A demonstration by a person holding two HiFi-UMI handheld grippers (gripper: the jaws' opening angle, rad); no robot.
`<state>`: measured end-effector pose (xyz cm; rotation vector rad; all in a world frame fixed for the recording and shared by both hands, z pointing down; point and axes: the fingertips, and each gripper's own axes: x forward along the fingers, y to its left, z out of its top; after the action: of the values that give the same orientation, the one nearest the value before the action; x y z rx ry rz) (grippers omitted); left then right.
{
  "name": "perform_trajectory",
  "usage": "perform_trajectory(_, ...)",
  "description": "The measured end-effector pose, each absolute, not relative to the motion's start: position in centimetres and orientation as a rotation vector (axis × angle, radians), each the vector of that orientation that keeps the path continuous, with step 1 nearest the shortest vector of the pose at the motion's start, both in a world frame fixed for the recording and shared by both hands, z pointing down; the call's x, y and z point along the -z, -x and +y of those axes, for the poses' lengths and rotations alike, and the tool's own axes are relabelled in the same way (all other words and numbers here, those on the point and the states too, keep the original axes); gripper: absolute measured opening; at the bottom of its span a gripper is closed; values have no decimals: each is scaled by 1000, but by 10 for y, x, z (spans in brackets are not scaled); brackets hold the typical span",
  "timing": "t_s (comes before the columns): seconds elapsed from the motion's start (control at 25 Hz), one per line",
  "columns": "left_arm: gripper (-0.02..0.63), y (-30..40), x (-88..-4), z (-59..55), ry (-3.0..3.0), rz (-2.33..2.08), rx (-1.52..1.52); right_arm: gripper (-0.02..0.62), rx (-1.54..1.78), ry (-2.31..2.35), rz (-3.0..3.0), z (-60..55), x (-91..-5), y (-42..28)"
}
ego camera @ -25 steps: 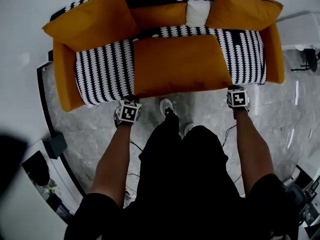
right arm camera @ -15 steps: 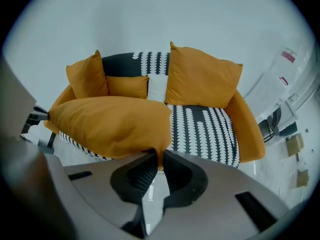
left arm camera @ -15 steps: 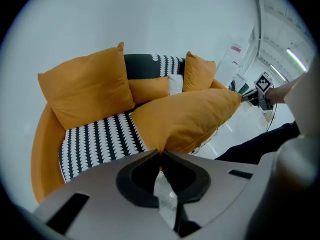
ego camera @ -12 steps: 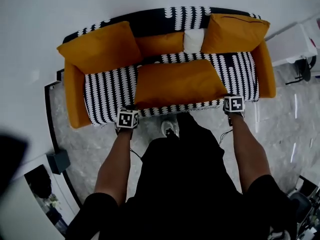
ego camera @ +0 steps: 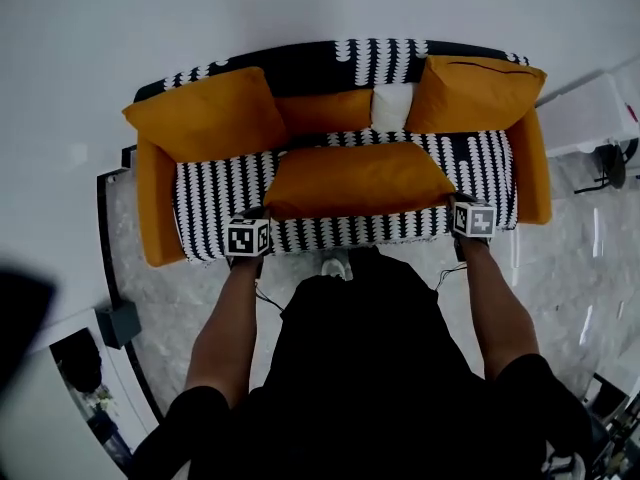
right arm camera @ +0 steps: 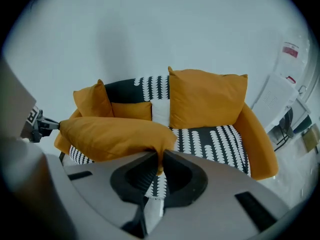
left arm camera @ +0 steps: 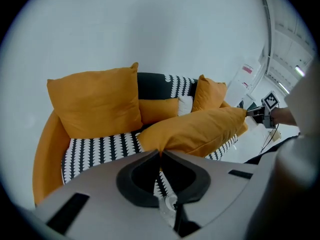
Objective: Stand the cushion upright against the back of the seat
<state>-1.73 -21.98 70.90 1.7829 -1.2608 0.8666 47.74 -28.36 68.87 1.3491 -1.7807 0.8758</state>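
A large orange cushion hangs lifted over the black-and-white patterned seat of the sofa, held by its two near corners. My left gripper is shut on the cushion's left corner. My right gripper is shut on its right corner. In the left gripper view the cushion stretches away to the right gripper. In the right gripper view the cushion reaches across to the left gripper. The sofa back lies beyond.
Two big orange cushions stand upright at the sofa's ends, with a small orange one and a white one between them. Orange armrests flank the seat. White furniture stands to the right, a dark box on the floor to the left.
Both grippers have risen and moved towards the sofa back, lifting the orange cushion's near edge off the seat. The view has pulled back from the sofa.
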Motion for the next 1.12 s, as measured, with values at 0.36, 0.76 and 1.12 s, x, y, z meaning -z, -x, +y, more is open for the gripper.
perform_trajectory(0.36,28,24,-676,-296,-1738,-1384,-739,57,-899,-1397,-1895,-362,-663,-473)
perform_trajectory(0.76,28,30,-659,-339,-1635,-1514,-611,57,-912,-1376,-2038,-442,-636,-468)
perform_trajectory(1.12,28,46,-634,-419,-1641,-1606,-518,57,-934,-1379,-2135,-514,-614,-453)
